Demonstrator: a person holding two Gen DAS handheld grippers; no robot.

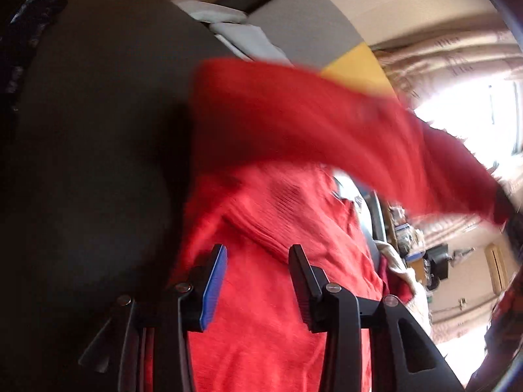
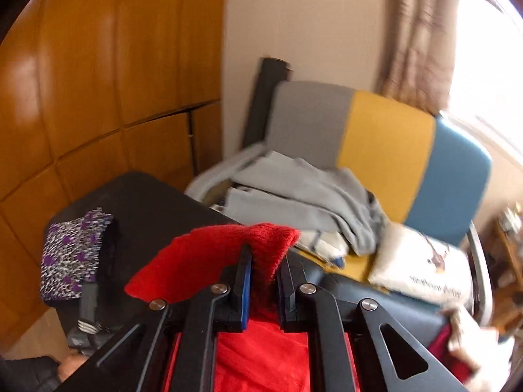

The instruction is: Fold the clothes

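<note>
While the right tool (image 2: 264,281) is pinching the red sweater (image 2: 228,254) in midair, the left tool (image 1: 258,281) is gaping empty before it, so folding is barely beginning, with grey clothes (image 2: 294,192) waiting ahead

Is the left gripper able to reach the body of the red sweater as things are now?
Probably yes. The left gripper is open, and the red sweater lies directly ahead between its fingers, nothing in between. The right gripper grips another part of the sweater, off to the side.
</note>
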